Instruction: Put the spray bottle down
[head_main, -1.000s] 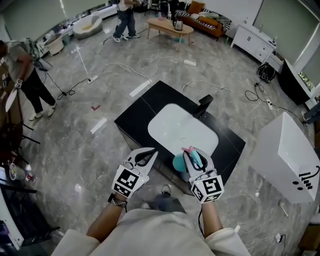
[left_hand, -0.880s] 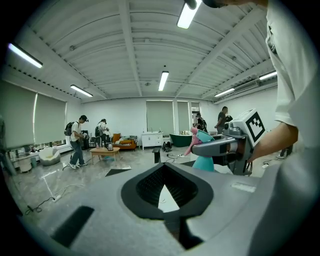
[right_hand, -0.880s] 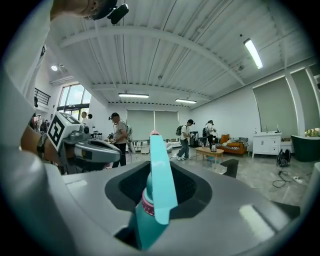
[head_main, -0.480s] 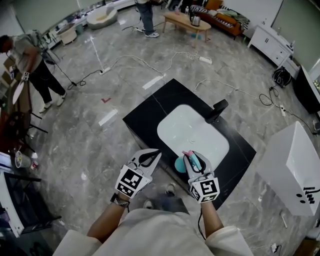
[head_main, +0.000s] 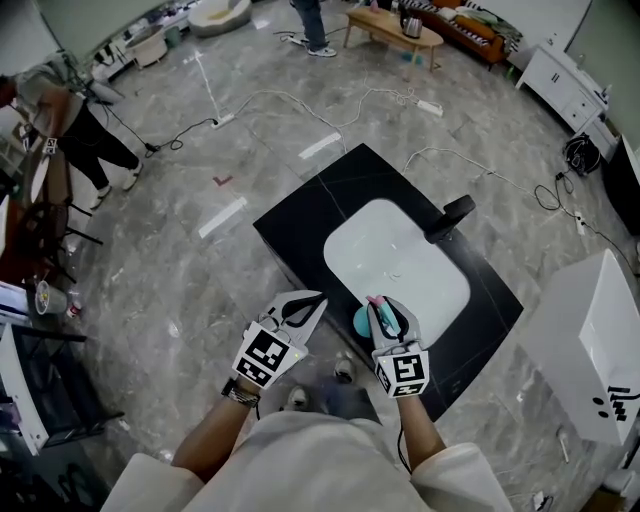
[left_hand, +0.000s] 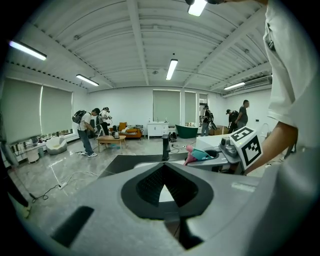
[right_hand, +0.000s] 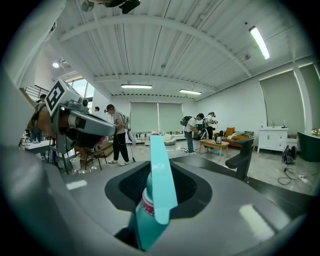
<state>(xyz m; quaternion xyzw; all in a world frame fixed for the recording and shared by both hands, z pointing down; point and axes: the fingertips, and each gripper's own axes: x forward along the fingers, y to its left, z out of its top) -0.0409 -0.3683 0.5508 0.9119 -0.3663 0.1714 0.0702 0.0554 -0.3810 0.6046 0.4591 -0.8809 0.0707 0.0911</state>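
Currently gripping the teal spray bottle (right_hand: 150, 210) in the right tongs (head_main: 384, 306), half closed about its neck, with the spray head poking forward past the tips. Hovering at the near edge of the black counter (head_main: 330, 195), just beside the white sink (head_main: 395, 262), bottle body (head_main: 360, 320) hanging below. Holding the left tongs (head_main: 312, 300) close alongside, tips pressed together on nothing. Facing the black tap (head_main: 450, 217) across the sink.
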